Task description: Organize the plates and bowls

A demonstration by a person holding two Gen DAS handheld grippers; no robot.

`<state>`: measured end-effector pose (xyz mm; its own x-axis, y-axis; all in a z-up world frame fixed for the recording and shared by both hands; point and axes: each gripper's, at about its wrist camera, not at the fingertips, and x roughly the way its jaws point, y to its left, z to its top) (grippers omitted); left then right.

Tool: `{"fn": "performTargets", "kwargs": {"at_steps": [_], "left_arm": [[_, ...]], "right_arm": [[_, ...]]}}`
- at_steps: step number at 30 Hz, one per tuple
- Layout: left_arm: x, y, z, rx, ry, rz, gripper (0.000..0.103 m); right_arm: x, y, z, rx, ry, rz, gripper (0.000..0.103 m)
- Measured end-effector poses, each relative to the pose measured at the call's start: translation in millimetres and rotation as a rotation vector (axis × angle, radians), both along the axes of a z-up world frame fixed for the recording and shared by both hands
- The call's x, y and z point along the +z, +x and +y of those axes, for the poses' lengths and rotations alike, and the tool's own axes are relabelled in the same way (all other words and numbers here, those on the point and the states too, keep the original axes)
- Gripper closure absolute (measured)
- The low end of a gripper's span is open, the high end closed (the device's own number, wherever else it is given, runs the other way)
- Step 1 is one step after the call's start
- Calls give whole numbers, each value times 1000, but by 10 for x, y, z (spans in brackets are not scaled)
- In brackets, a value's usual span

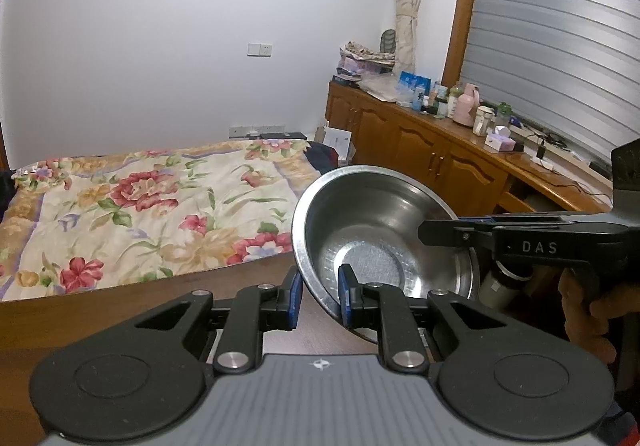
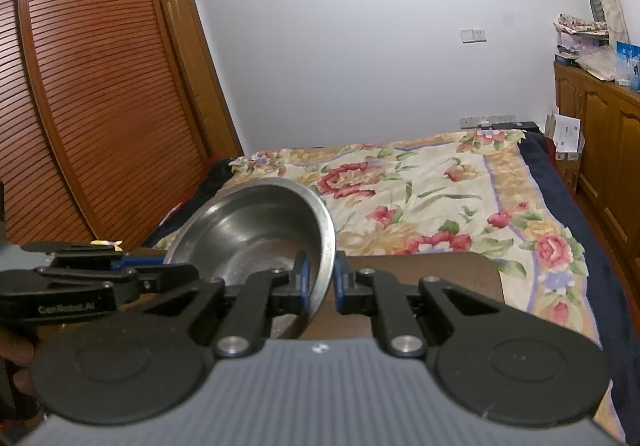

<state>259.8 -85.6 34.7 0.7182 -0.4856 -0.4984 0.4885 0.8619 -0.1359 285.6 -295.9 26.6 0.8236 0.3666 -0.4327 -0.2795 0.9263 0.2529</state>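
A steel bowl (image 1: 372, 218) hangs tilted above a brown wooden table (image 1: 120, 306), with nothing inside it. My left gripper (image 1: 320, 286) is shut on the near-left part of its rim, which runs slantwise between the blue pads. From the right, my right gripper (image 1: 436, 232) clamps the opposite rim. In the right wrist view the bowl (image 2: 248, 222) leans left and my right gripper (image 2: 321, 274) pinches its right rim. There the left gripper (image 2: 132, 266) meets the bowl's left edge. No plates are in view.
A bed with a floral cover (image 1: 160, 206) lies just past the table edge. A wooden cabinet (image 1: 420, 150) crowded with bottles lines the right wall. A louvred wardrobe (image 2: 80, 106) stands on the left. A person's hand (image 1: 588, 310) holds the right gripper's handle; a pale cylinder (image 1: 496, 286) sits behind the bowl.
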Motion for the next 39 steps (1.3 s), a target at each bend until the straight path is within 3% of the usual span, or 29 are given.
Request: {"fn": "performTargets", "kwargs": {"at_steps": [22, 39], "left_arm": [[148, -762, 174, 0, -14, -11, 83], [-328, -1139, 257, 8, -24, 83, 83]], "right_arm": [[-10, -711, 115, 29, 43, 20, 92], [-549, -1009, 100, 15, 133, 99, 91]]}}
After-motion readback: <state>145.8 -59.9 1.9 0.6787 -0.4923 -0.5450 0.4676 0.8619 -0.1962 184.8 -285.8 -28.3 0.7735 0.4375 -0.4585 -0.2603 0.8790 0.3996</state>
